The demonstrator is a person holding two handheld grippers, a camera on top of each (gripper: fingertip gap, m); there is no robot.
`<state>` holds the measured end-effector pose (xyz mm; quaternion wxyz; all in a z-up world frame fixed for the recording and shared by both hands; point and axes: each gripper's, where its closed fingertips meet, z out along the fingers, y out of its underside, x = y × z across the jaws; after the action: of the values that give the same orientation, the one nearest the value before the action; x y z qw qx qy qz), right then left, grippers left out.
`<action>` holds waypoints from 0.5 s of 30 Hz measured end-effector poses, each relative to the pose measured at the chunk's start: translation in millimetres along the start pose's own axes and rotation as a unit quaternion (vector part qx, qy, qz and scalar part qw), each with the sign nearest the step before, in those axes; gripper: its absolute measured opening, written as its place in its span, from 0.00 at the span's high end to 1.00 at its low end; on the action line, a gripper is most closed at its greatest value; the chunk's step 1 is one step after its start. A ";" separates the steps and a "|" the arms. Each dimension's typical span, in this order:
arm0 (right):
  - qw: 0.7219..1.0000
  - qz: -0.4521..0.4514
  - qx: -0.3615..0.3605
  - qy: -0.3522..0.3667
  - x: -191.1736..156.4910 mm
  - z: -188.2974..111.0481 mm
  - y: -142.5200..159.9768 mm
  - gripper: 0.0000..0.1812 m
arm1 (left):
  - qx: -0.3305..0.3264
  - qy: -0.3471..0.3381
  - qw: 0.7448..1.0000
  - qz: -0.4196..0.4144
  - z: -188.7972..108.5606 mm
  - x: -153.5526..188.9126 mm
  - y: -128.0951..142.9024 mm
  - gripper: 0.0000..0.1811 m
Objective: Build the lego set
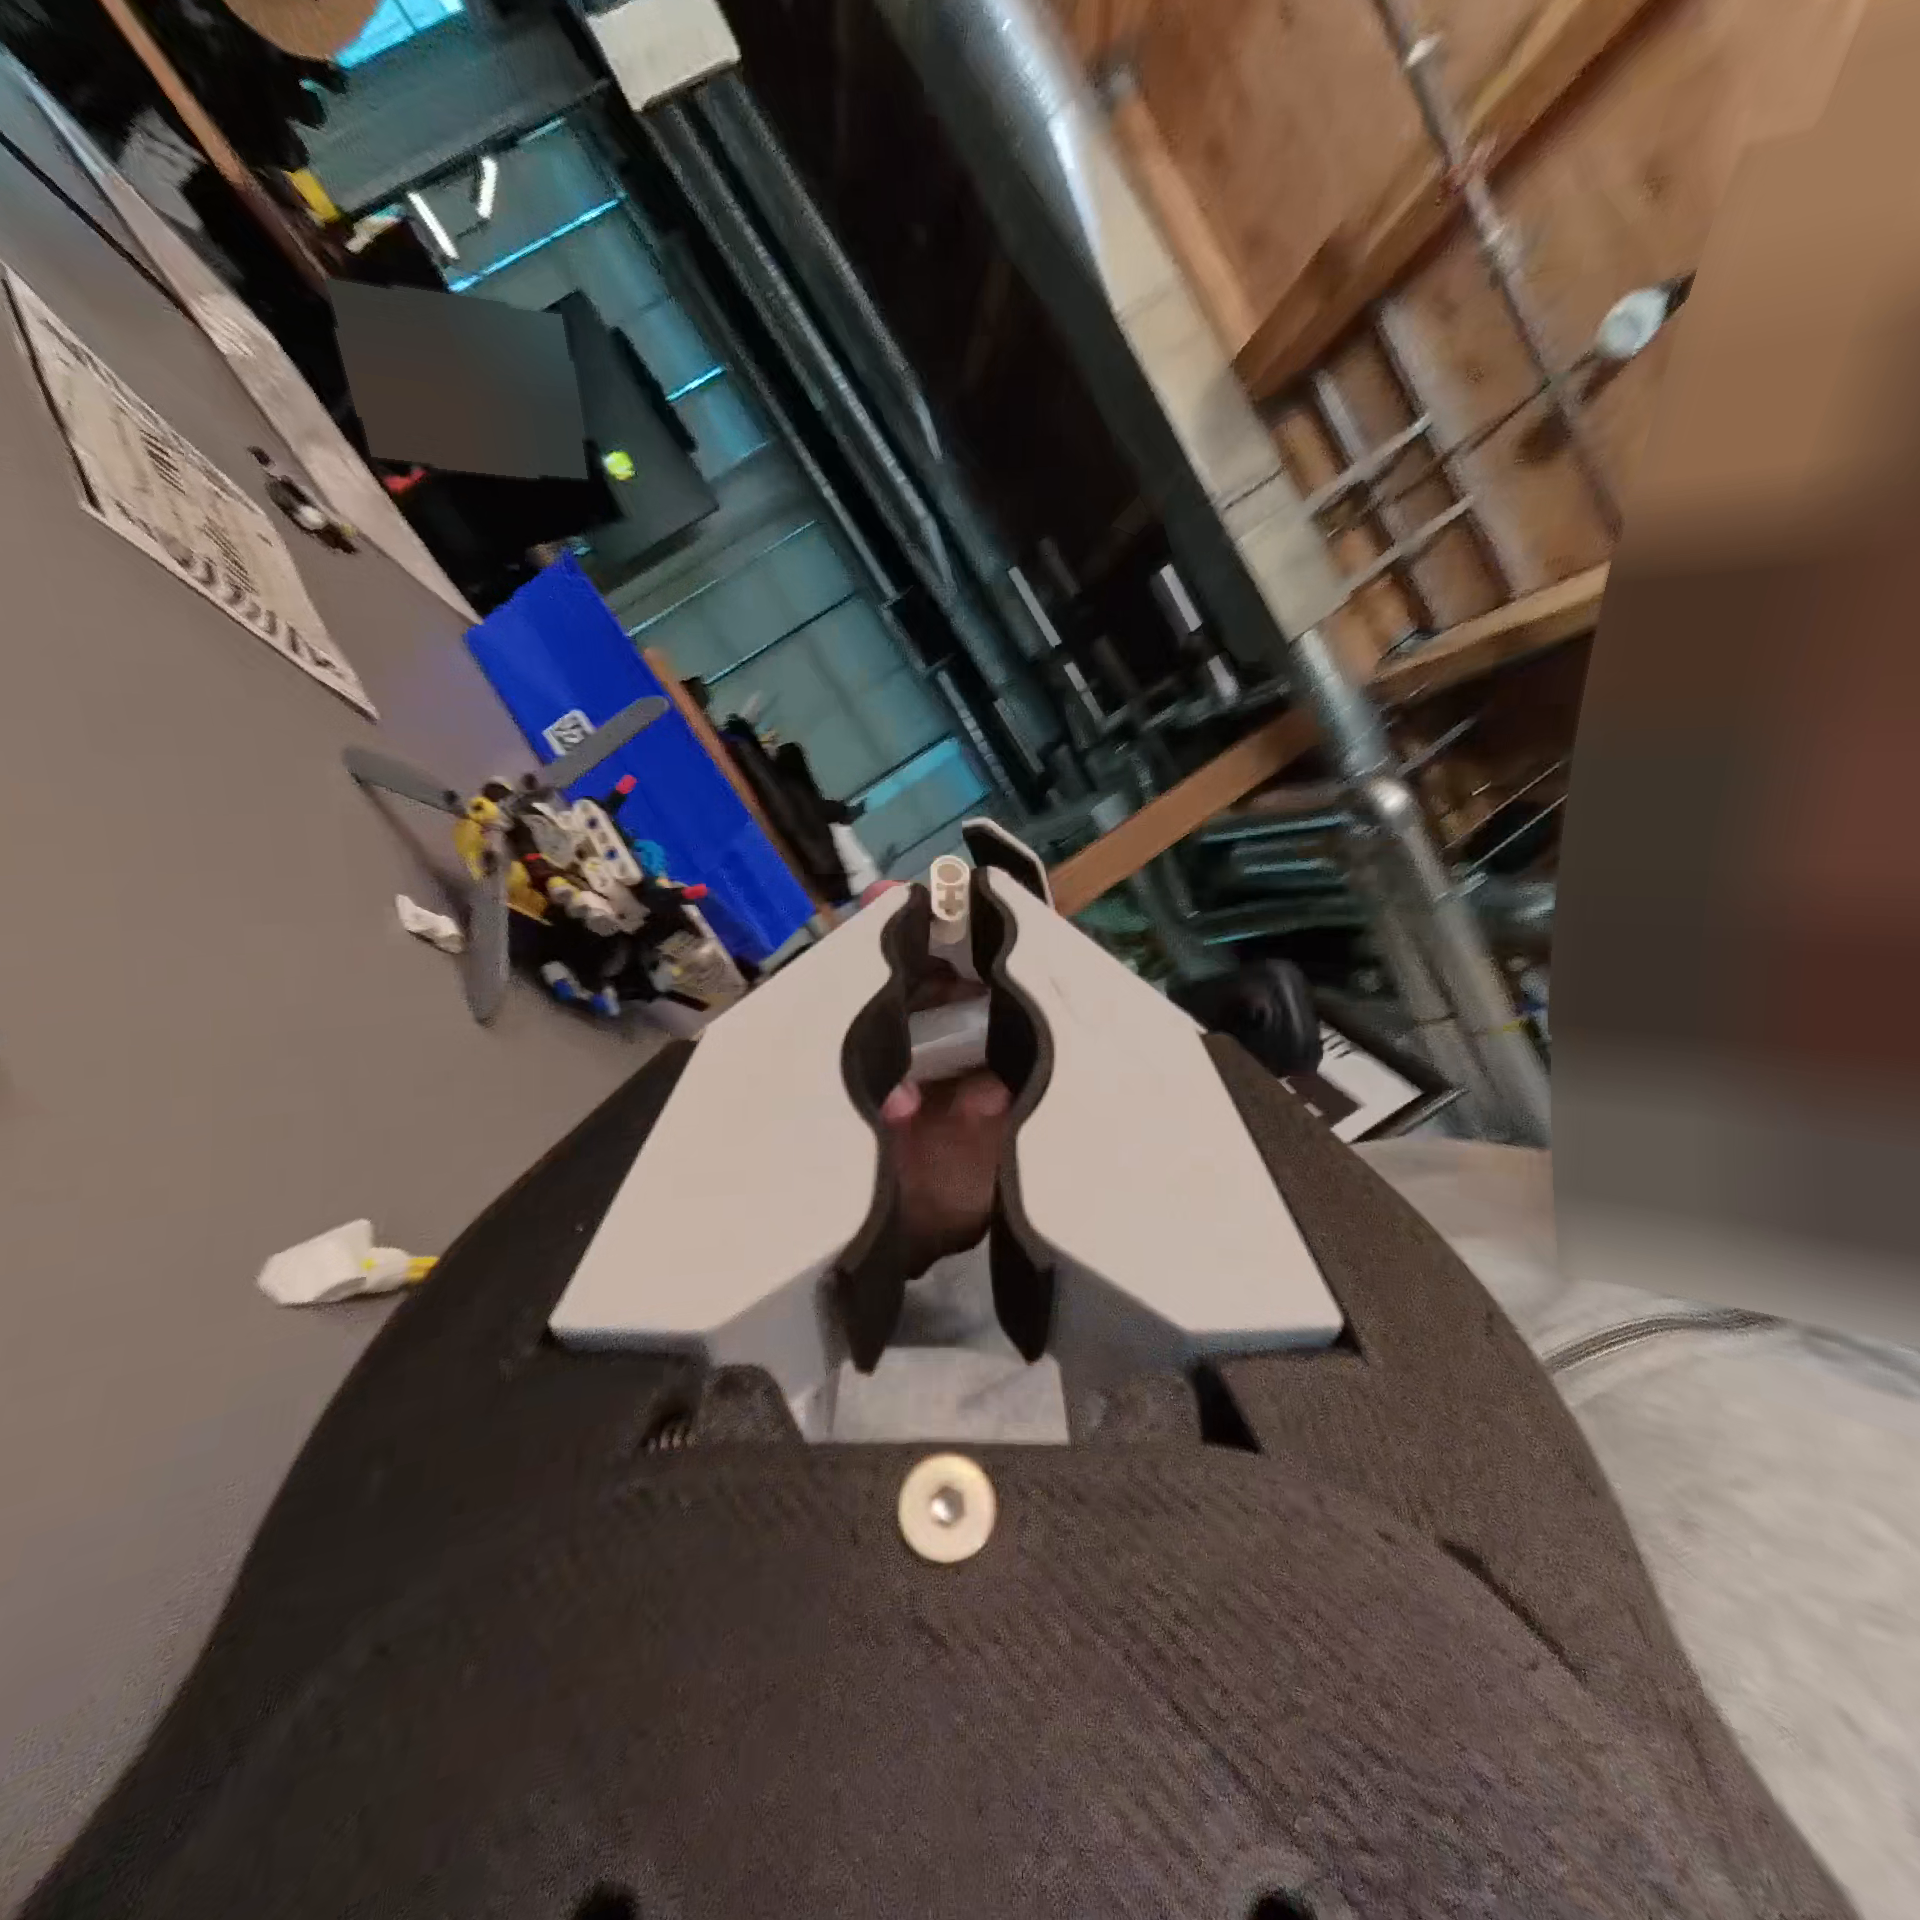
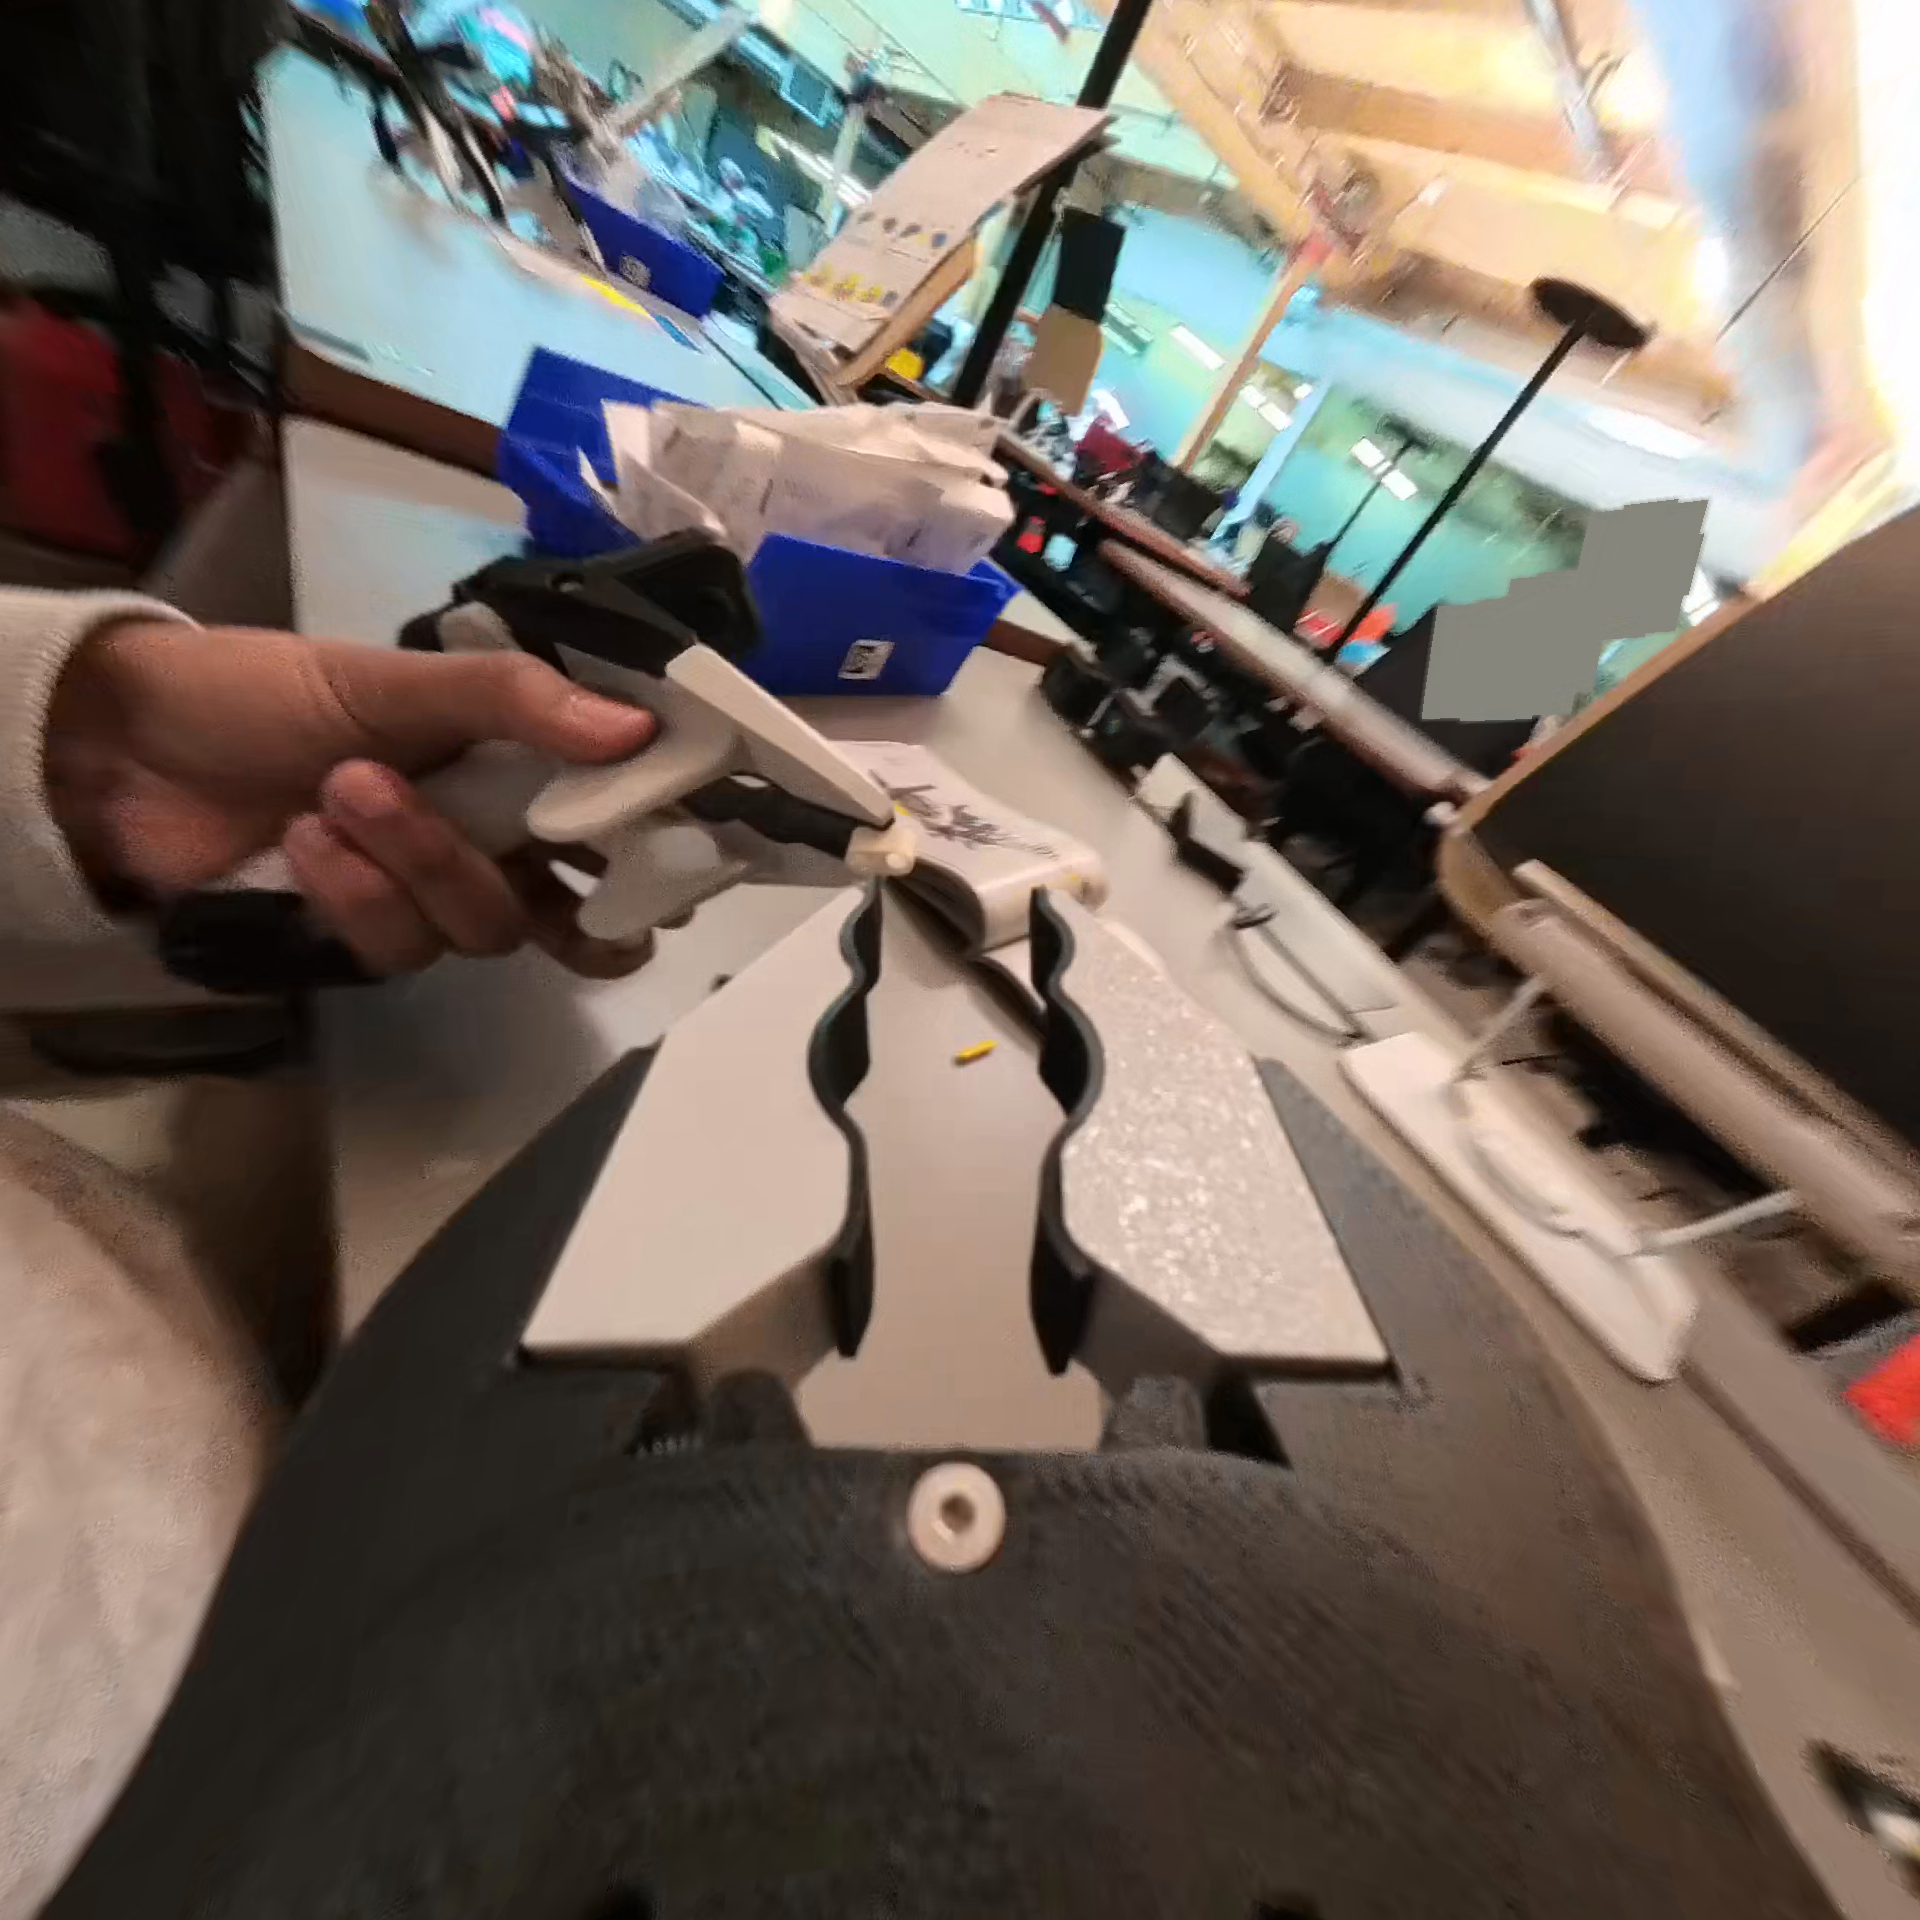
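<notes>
Left wrist view: left gripper is seen clamped on a small white peg, a hard plastic tube with a cross-shaped bore, judged very light, stiff and slippery (best pinched across its barrel, as here). The part-built lego model is found at centre left on the smooth grey table: rigid plastic, grey blades, judged fragile at its joints. A crumpled white bag lies lower left.

Right wrist view: right gripper, jaws apart and empty, is held just below the peg. The instruction booklet (glossy paper) lies behind; a blue bin above centre.
</notes>
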<state>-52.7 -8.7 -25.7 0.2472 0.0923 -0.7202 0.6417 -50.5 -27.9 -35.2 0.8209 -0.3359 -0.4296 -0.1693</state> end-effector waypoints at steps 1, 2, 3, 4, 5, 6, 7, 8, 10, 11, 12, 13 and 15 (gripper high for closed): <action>0.999 -0.032 -0.007 0.012 -1.8 1.3 0.4 0.86 | 0.003 0.008 1.000 -0.016 1.2 -0.9 2.4 0.97; 0.998 -0.050 -0.014 0.021 -3.3 3.3 1.3 0.86 | 0.003 0.010 1.000 -0.022 3.0 -1.9 5.8 0.97; 0.998 -0.056 -0.019 0.018 -6.9 5.4 1.9 0.85 | 0.000 0.010 1.000 -0.023 5.3 -2.1 9.2 0.97; 0.998 -0.049 -0.022 0.009 -11.2 7.3 2.3 0.84 | -0.002 0.012 1.000 -0.024 7.6 -1.3 11.7 0.97; 0.999 -0.038 -0.023 0.001 -13.8 8.6 2.2 0.84 | -0.003 0.017 1.000 -0.026 9.7 0.7 13.3 0.97; 0.999 -0.028 -0.022 -0.004 -15.1 9.2 1.5 0.84 | -0.005 0.021 0.999 -0.027 11.5 2.8 14.4 0.97; 1.000 -0.020 -0.020 -0.005 -15.0 9.1 0.7 0.84 | -0.009 0.023 0.999 -0.027 12.9 4.4 16.0 0.97; 1.000 -0.016 -0.019 -0.005 -14.3 8.5 0.1 0.87 | -0.011 0.025 0.999 -0.026 13.9 5.8 17.0 0.97; 1.000 -0.011 -0.016 -0.007 -13.3 7.2 -0.9 0.91 | -0.011 0.031 0.999 -0.028 14.6 8.4 17.7 0.97; 1.000 -0.010 -0.015 -0.007 -12.8 6.5 -1.4 0.91 | -0.010 0.036 0.999 -0.032 14.7 9.8 18.0 0.97; 1.000 -0.010 -0.014 -0.007 -12.7 6.1 -2.0 0.91 | -0.009 0.040 0.998 -0.038 14.7 10.5 17.9 0.97; 1.000 -0.012 -0.013 -0.007 -13.3 5.8 -2.3 0.92 | -0.007 0.044 0.998 -0.042 14.7 10.8 17.9 0.97; 1.000 -0.018 -0.012 -0.006 -14.0 5.4 -2.7 0.93 | -0.005 0.050 0.997 -0.051 14.8 11.3 18.2 0.97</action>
<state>-40.7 -17.0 -30.2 0.2551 0.1058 -0.7279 0.6277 -42.4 -4.4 -27.4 0.8301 -0.3086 -0.4038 -0.2295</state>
